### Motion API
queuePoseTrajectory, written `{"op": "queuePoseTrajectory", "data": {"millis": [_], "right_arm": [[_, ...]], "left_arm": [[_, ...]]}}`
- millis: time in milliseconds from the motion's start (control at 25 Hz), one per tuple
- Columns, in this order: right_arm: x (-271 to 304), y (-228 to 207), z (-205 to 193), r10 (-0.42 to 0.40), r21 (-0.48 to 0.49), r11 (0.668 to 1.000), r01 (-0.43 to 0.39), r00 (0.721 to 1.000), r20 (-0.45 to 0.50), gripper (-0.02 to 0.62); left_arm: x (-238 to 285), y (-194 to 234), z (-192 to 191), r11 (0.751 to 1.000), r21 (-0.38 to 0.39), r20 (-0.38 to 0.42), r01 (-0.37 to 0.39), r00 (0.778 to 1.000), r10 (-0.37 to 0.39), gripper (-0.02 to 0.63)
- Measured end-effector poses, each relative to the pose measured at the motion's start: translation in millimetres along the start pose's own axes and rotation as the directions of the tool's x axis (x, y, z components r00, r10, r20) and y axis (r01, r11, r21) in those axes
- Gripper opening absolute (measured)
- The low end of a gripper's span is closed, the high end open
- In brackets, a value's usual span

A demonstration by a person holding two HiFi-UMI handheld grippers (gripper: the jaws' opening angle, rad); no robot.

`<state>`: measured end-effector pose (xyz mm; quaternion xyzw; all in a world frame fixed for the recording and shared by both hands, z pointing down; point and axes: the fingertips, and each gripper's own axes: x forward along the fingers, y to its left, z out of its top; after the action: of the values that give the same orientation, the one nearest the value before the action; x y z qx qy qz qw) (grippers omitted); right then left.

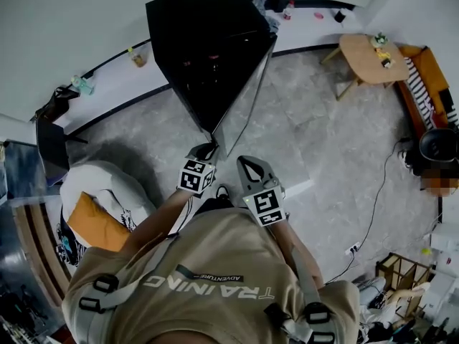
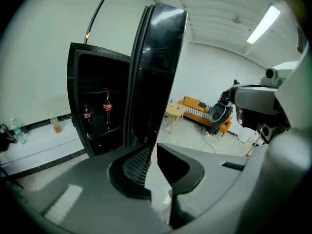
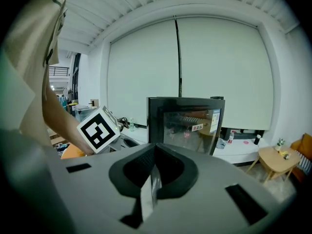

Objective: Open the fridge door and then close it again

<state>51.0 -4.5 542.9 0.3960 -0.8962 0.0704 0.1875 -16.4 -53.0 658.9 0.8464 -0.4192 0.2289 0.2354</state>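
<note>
Fridge door (image 2: 156, 67) stands open. I judge it rigid, weighty, glass-fronted; push at its free edge. Left gripper (image 2: 151, 148) narrowly parted there; right gripper (image 3: 154, 151) closed, empty.

Head camera looks steeply down past the person's tan shirt (image 1: 215, 264) onto the tall black glass-door fridge (image 1: 204, 49). The left claw (image 2: 154, 145) camera sits close at the open door (image 2: 156, 72) edge, facing the shelves (image 2: 100, 130) inside. The right claw (image 3: 155, 146) camera, near, faces the door's glass front. All three share the fridge.
</note>
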Motion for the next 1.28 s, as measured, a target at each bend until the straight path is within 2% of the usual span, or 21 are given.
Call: {"op": "queuePoseTrajectory", "data": {"millis": [200, 480, 920, 1280], "right_arm": [[-9.0, -12.0, -10.6, 0.030, 0.007, 1.000, -0.031, 1.000, 0.003, -0.005], [-26.9, -44.3, -19.8, 0.129, -0.016, 0.992, -0.129, 0.991, 0.015, -0.003], [-63.5, -106.3, -42.9, 0.246, -0.038, 0.969, -0.245, 0.969, 0.029, -0.003], [-92.3, -133.2, -61.4, 0.337, -0.077, 0.939, -0.335, 0.941, 0.024, -0.003]], "left_arm": [[5.0, -22.3, -2.4, 0.999, -0.025, 0.000, -0.032, 0.999, 0.032, 0.035], [16.9, -64.1, -4.5, 0.990, -0.101, -0.002, -0.097, 0.995, 0.097, 0.026], [44.3, -124.2, 3.5, 0.958, -0.184, -0.009, -0.220, 0.975, 0.222, 0.025], [61.7, -151.3, 5.3, 0.920, -0.239, -0.006, -0.311, 0.948, 0.319, 0.025]]}}
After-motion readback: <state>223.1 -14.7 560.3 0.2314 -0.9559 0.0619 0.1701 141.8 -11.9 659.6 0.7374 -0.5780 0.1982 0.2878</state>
